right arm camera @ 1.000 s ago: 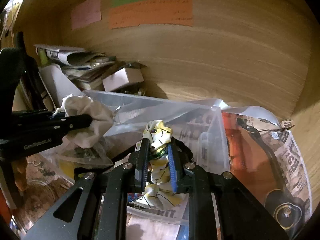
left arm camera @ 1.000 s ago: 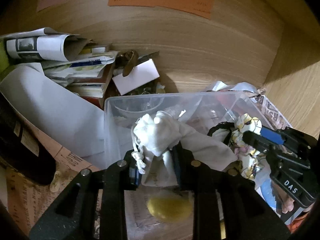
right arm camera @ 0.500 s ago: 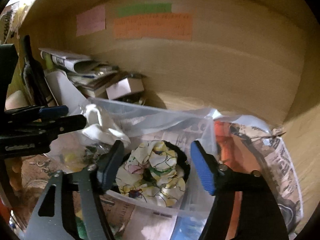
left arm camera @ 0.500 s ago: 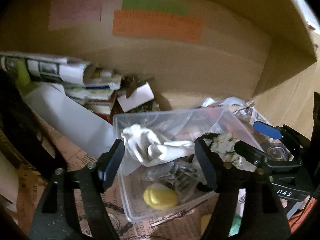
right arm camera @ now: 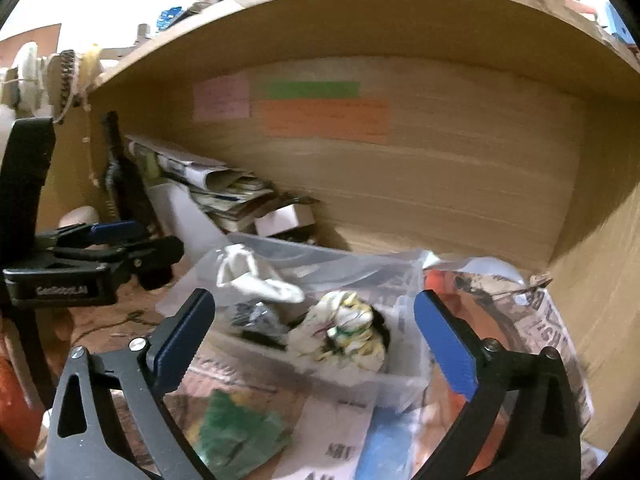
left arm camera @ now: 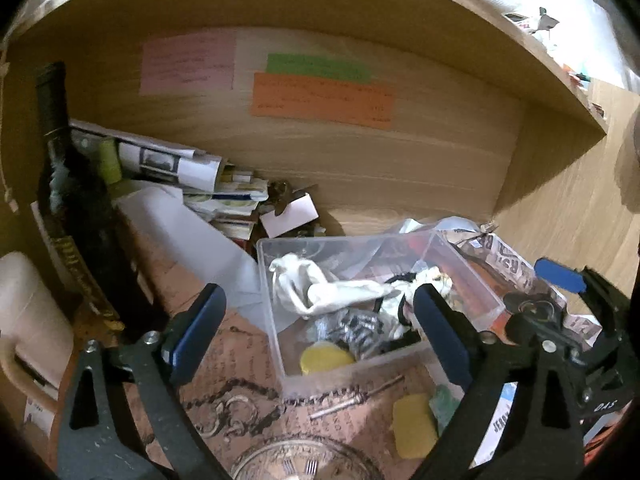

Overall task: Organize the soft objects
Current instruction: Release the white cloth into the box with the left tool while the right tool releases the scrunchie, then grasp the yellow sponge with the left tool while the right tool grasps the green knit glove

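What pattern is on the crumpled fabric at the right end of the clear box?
The crumpled fabric is cream with yellow patches and dark line markings; clearest in the right wrist view.

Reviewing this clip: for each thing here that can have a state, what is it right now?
Left tool: open, empty.
Right tool: open, empty.
Clear plastic bin: lidless, holding items.
White cloth: crumpled, inside the bin.
Floral scrunchie: bunched, inside the bin.
Dark bottle: upright, leaning slightly.
Yellow sponge: outside the bin.
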